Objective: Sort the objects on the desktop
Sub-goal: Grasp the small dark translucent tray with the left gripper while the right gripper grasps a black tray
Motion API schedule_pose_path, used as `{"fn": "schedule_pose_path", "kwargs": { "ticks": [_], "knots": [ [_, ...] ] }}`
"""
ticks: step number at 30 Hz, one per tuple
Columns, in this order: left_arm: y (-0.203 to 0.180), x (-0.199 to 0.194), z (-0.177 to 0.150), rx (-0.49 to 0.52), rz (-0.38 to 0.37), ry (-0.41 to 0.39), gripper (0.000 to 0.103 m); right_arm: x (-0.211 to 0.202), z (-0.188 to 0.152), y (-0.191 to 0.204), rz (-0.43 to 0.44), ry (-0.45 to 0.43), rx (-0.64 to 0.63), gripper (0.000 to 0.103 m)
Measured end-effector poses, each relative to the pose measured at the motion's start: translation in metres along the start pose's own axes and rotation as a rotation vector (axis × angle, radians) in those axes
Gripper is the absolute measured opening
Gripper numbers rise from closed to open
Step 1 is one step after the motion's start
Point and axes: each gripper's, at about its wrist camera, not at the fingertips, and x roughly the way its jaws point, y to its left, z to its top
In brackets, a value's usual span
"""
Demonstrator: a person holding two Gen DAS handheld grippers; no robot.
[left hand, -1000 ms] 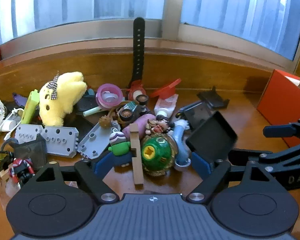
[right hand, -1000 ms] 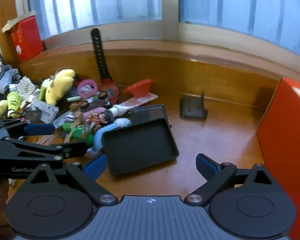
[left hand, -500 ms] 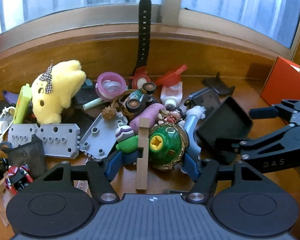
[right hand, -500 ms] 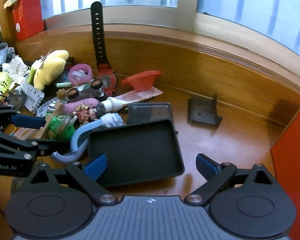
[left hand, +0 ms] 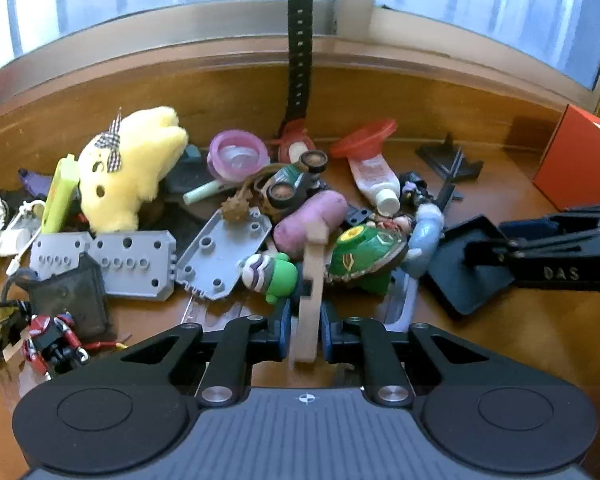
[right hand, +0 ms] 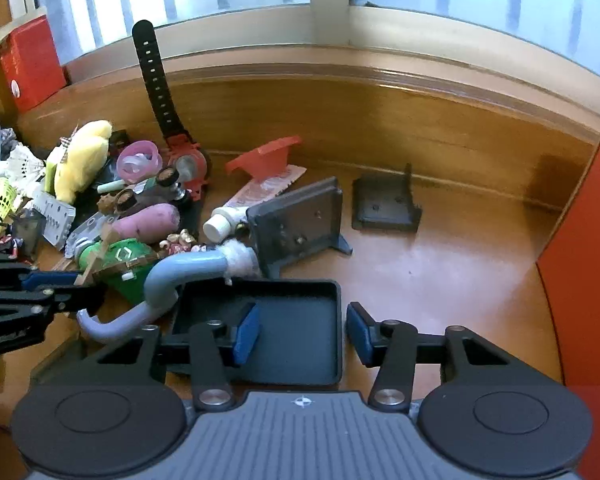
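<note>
My left gripper is shut on a flat wooden piece at the front of a pile of toys. Right behind it lie a green spinning top, a small green figure and a pink oblong toy. My right gripper is open, with one pad inside a shallow black tray and the other outside its right wall. In the left wrist view the right gripper reaches over the tray from the right.
A yellow plush, grey plates, a watch with a black strap, a white tube and a blue curved tube lie in the pile. Black brackets and a red box stand to the right. A wooden wall runs behind.
My left gripper moved forward and shut on the wooden piece. My right gripper moved down onto the black tray and narrowed around its right wall.
</note>
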Motion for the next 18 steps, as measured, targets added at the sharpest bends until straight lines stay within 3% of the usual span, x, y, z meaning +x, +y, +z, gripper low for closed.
{"fn": "schedule_pose_path", "kwargs": {
  "ticks": [2,6,8,18],
  "knots": [
    [-0.005,0.004,0.002,0.022,0.007,-0.013,0.022,-0.003,-0.002,0.001,0.009,0.005,0.005,0.058],
    [-0.010,0.007,0.002,0.037,0.018,-0.028,0.023,-0.008,-0.004,0.010,-0.007,-0.007,0.009,0.087],
    [-0.007,0.005,0.000,0.020,0.010,-0.024,0.013,-0.011,-0.004,0.016,-0.025,-0.025,-0.001,0.092],
    [0.003,-0.021,-0.007,-0.035,0.002,-0.069,0.012,0.000,-0.009,0.042,-0.064,-0.008,-0.076,0.103]
  ]
}}
